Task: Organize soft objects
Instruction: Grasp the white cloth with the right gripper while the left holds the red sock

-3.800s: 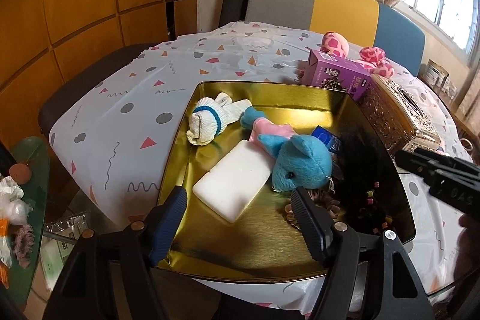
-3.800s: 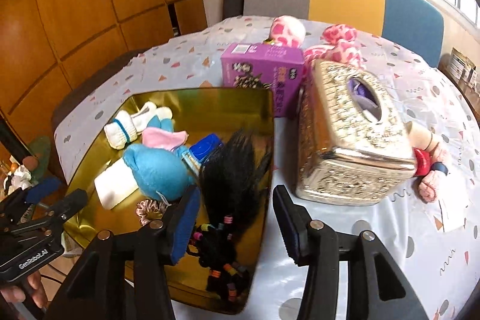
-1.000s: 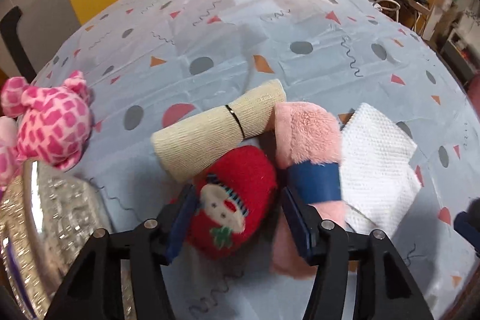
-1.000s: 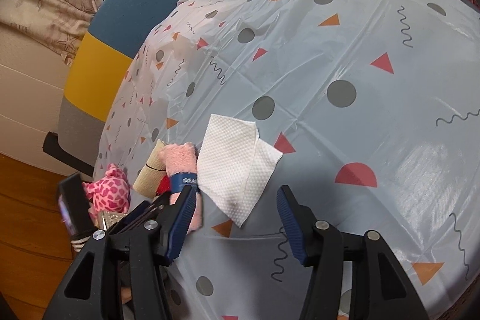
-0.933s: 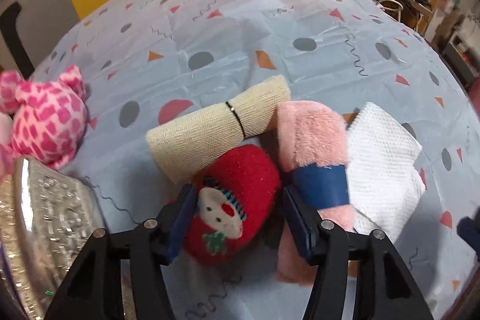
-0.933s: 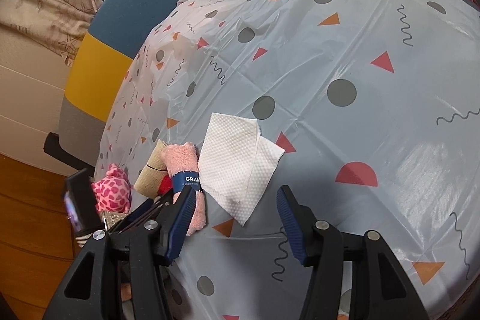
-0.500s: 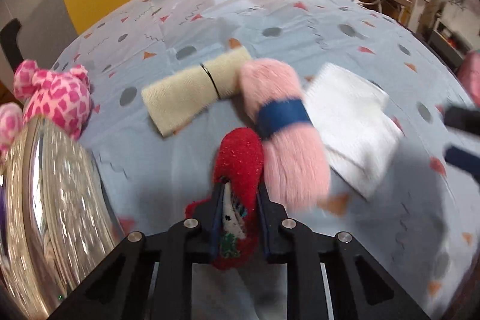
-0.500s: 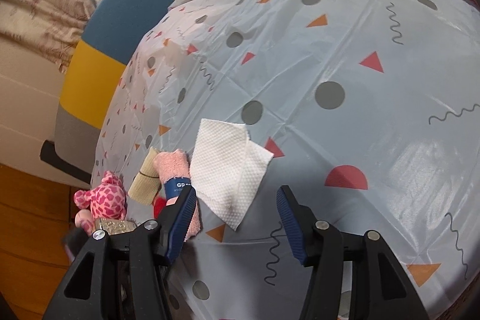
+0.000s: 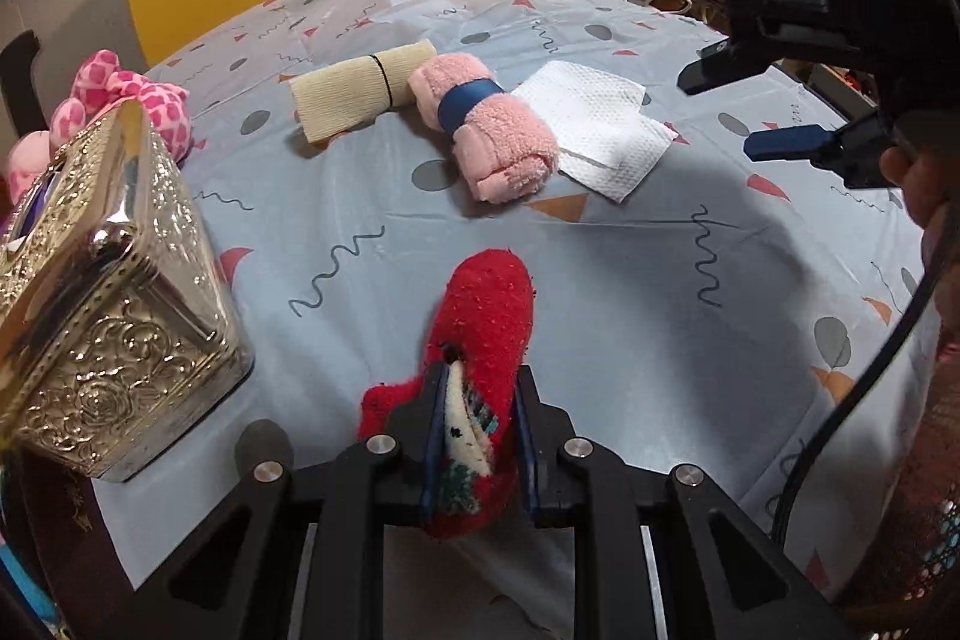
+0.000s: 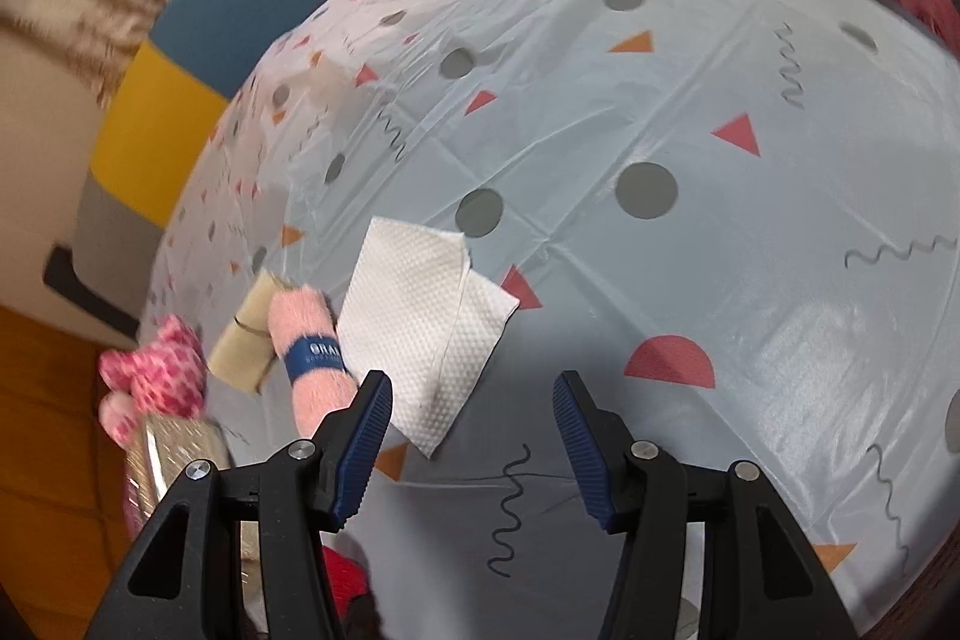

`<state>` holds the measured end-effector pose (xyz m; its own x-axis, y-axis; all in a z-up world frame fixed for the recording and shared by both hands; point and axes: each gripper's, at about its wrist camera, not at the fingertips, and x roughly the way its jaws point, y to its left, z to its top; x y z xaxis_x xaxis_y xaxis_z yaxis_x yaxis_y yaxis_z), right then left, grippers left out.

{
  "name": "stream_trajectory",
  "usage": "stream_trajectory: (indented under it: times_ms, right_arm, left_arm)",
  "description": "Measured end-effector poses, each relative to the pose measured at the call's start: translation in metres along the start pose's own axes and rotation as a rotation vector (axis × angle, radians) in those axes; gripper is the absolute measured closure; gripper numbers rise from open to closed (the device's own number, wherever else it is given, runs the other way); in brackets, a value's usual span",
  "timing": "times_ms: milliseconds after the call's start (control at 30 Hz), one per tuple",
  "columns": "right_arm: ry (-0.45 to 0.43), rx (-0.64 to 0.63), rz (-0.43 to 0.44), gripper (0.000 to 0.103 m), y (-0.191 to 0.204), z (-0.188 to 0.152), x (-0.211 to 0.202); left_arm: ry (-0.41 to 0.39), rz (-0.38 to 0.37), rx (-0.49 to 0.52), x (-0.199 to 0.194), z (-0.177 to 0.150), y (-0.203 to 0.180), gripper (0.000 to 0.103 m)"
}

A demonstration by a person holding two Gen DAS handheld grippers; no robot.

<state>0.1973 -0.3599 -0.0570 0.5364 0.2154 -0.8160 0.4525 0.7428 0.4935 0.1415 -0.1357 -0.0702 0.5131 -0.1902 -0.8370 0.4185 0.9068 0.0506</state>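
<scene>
Left tongs (image 9: 474,436) clamped on red sock (image 9: 486,340); right tongs (image 10: 471,451) spread wide, empty

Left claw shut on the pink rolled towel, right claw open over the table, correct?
No. The left wrist view shows the left claw shut on the red sock; the pink rolled towel lies on the table. The right claw is open.

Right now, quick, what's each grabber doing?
Left gripper: closed on the red sock, lifted off the table.
Right gripper: open, holding nothing, above the tablecloth.
</scene>
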Motion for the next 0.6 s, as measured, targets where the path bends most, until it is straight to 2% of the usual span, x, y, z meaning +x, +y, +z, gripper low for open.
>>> stream_trajectory:
  times_ms: [100,233,333,400,467,600]
  right_arm:
    - [-0.026,-0.134,-0.078,0.046,0.019,-0.002,0.002]
    - [-0.048,-0.458,-0.168,0.046,0.064,-0.006,0.018]
    - [-0.011,-0.633,-0.231,0.046,0.081,-0.008,0.042]
    - [0.021,-0.692,-0.258,0.046,0.084,-0.007,0.055]
    - [0.043,-0.753,-0.276,0.041,0.086,-0.007,0.065]
    - [0.063,-0.816,-0.264,0.035,0.089,-0.003,0.079]
  left_arm:
    - [-0.008,-0.019,-0.003,0.001,-0.002,0.003,0.083]
    - [-0.032,-0.036,0.001,0.0,-0.007,0.006,0.083]
    - [-0.046,-0.054,-0.014,-0.002,-0.01,0.009,0.083]
    - [-0.049,-0.072,-0.033,-0.002,-0.01,0.013,0.083]
    - [-0.053,-0.088,-0.052,-0.002,-0.011,0.016,0.083]
    - [-0.061,-0.097,-0.064,-0.002,-0.012,0.017,0.083]
